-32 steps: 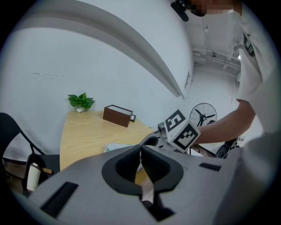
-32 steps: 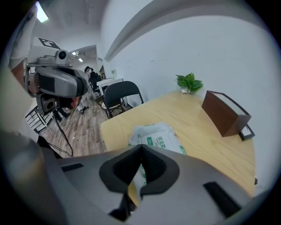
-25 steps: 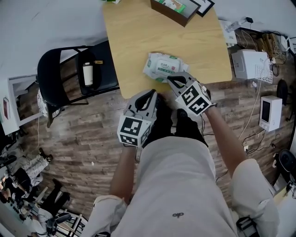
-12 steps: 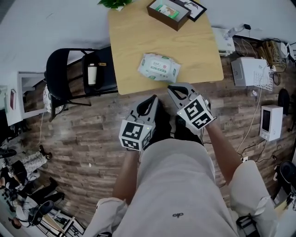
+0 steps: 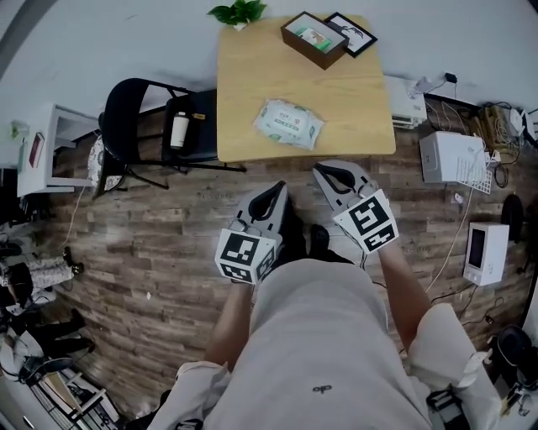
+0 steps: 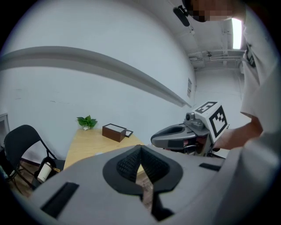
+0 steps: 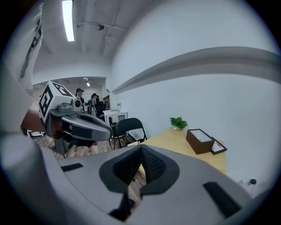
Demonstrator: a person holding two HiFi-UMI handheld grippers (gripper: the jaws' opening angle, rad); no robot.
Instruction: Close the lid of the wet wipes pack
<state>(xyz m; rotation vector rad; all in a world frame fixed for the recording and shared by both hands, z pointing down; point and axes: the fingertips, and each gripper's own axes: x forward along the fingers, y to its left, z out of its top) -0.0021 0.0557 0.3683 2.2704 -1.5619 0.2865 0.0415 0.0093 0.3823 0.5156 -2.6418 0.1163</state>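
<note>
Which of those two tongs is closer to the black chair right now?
Left. The left tongs hang over the wood floor on the black chair's side; the right tongs are beyond them, farther from it.

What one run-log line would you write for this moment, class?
left claw: shut, empty | right claw: shut, empty | wet wipes pack: on wooden table, no claw touching | both claws: off table, over floor

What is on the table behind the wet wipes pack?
A brown box, a framed picture and a small plant. What the box holds is too small to tell.
</note>
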